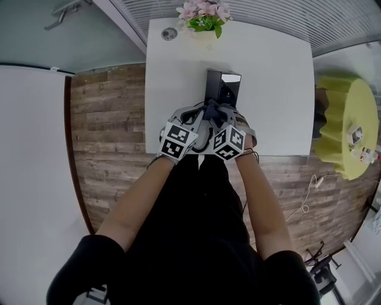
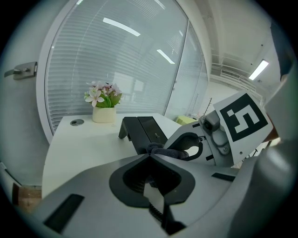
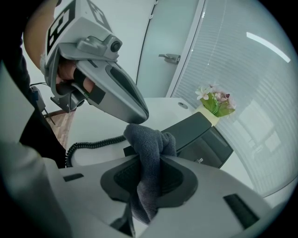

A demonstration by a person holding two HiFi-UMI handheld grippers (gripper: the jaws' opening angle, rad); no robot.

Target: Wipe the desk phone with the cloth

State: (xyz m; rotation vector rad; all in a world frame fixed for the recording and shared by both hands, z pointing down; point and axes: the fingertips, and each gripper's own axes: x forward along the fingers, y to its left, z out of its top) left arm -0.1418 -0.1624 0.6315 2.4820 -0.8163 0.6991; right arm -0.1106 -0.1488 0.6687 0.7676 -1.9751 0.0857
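The black desk phone (image 1: pixel 222 88) stands mid-table on the white table (image 1: pixel 274 89), and it shows in the left gripper view as the phone (image 2: pixel 145 131) just ahead. A dark grey cloth (image 3: pixel 150 153) hangs pinched in my right gripper (image 3: pixel 151 160), bunched over the phone's near end (image 3: pixel 195 135). In the head view the cloth (image 1: pixel 212 109) lies between both grippers. My left gripper (image 2: pixel 150 155) has its jaws together, tips touching the cloth (image 2: pixel 164 151). From above, the left gripper (image 1: pixel 196 117) and right gripper (image 1: pixel 225 117) sit side by side at the phone's front.
A coiled cord (image 3: pixel 88 146) runs left of the phone. A pot of pink flowers (image 1: pixel 205 18) and a cable grommet (image 1: pixel 169 34) sit at the table's far edge. A yellow round stool (image 1: pixel 348 128) stands right; a white cable (image 1: pixel 309 193) lies on the wood floor.
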